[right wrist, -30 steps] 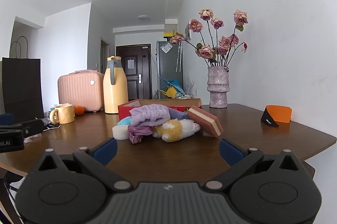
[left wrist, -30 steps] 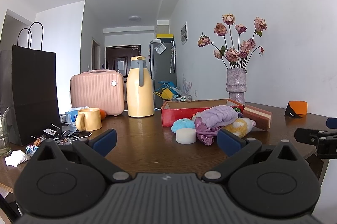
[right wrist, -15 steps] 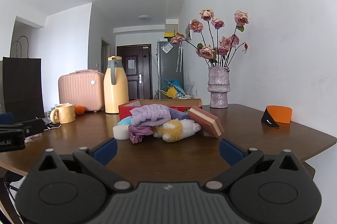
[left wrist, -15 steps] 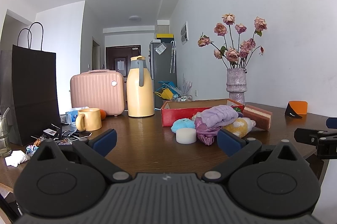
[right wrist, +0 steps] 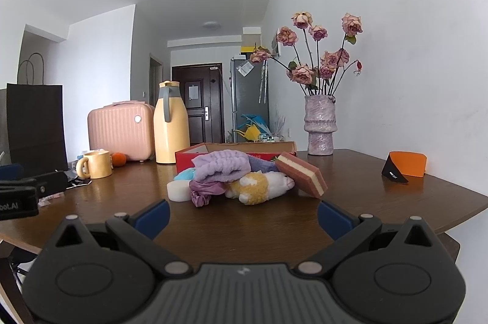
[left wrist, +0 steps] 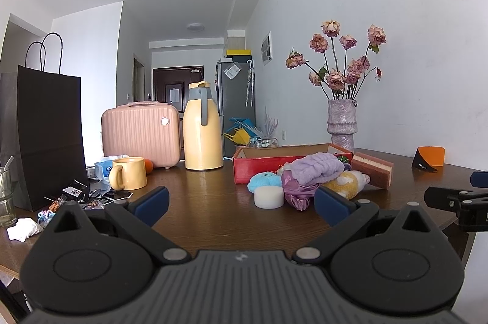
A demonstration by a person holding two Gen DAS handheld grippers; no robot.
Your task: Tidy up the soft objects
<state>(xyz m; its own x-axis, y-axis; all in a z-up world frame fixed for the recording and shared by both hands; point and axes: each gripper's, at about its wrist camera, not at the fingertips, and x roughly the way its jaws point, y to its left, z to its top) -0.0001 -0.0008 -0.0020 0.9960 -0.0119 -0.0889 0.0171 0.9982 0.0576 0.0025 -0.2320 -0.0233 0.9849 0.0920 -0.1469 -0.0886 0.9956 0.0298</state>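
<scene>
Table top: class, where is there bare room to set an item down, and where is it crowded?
Bare wood lies between the soft pile's white sponge and the yellow mug, and between the layered sponge and the orange holder. It is crowded by the black bag and around the red box.

Counts on the table

One box, one vase, one mug, one flask, one case, two sponges, one plush.
</scene>
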